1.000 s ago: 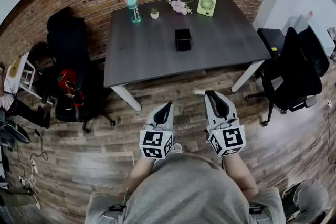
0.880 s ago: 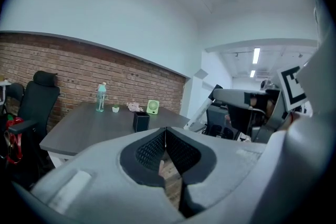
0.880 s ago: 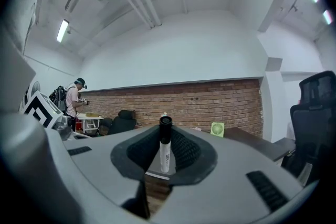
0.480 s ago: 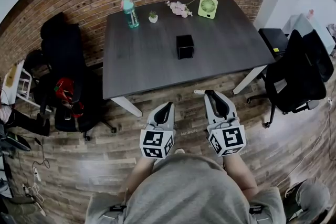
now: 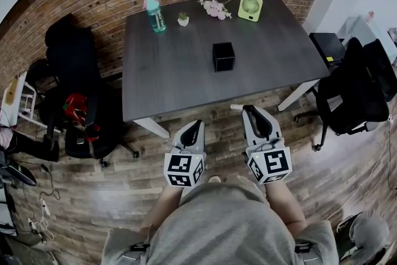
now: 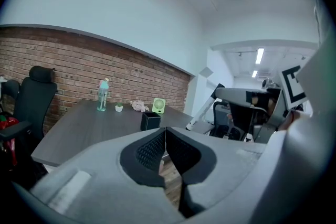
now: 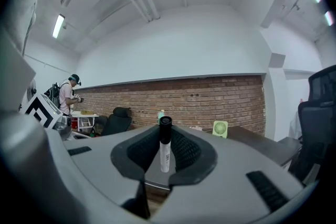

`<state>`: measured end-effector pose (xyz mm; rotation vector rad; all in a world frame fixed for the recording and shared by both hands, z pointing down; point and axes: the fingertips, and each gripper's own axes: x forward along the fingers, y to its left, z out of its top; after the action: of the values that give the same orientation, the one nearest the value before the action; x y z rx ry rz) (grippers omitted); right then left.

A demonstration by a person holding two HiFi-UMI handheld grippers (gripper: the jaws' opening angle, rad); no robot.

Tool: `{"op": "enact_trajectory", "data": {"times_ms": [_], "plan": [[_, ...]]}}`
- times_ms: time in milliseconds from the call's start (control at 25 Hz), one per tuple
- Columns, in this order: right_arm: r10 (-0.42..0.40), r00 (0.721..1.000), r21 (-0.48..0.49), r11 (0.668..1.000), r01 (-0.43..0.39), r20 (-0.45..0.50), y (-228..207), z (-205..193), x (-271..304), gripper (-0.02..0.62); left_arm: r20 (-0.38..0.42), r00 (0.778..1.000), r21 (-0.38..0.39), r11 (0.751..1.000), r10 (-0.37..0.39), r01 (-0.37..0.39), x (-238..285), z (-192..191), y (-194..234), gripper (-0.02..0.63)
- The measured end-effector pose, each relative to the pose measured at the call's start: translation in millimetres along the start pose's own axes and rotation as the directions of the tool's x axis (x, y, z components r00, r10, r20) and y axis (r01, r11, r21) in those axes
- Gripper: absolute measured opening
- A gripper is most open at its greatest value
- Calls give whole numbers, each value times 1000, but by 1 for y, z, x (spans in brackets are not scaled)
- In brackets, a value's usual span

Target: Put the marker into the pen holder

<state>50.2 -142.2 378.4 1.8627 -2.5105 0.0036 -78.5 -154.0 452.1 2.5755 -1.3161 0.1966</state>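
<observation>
A white marker (image 7: 165, 148) with a black cap stands upright between the jaws of my right gripper (image 7: 165, 157), which is shut on it. In the head view its white end (image 5: 236, 107) sticks out left of the right gripper (image 5: 249, 110), held over the wooden floor just short of the table's front edge. The black square pen holder (image 5: 223, 56) stands near the middle of the dark table (image 5: 167, 71); in the left gripper view the pen holder (image 6: 150, 121) lies straight ahead. My left gripper (image 5: 195, 127) is shut with nothing in it, beside the right one.
At the table's far edge stand a teal bottle (image 5: 154, 12), a small potted plant (image 5: 183, 19), pink flowers (image 5: 214, 8) and a green fan (image 5: 250, 7). Black office chairs (image 5: 356, 87) stand right, another chair (image 5: 71, 65) left. A person (image 7: 68, 96) stands far left in the right gripper view.
The table and pen holder have slid slightly down and right in the head view. Both grippers keep the same pose, the marker still held.
</observation>
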Motion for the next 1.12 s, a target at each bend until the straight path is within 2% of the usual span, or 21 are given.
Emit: {"op": "enact_trajectory", "data": {"times_ms": [480,720,1120], "plan": [[11,1000,-14,1000,-11,-12,-12,-3,25,66,-9,1000,-23,1000,18,-19,20,-3,14,18],[39,999,-23,999,-39,9,-20,-4,59,66,-1,999,-34,998,53,-53,42,1,35,18],[42,999,-21,999,-42,9,-55,0,119,66,-4,998,-24,997,70,-71,96,24,62,18]]}}
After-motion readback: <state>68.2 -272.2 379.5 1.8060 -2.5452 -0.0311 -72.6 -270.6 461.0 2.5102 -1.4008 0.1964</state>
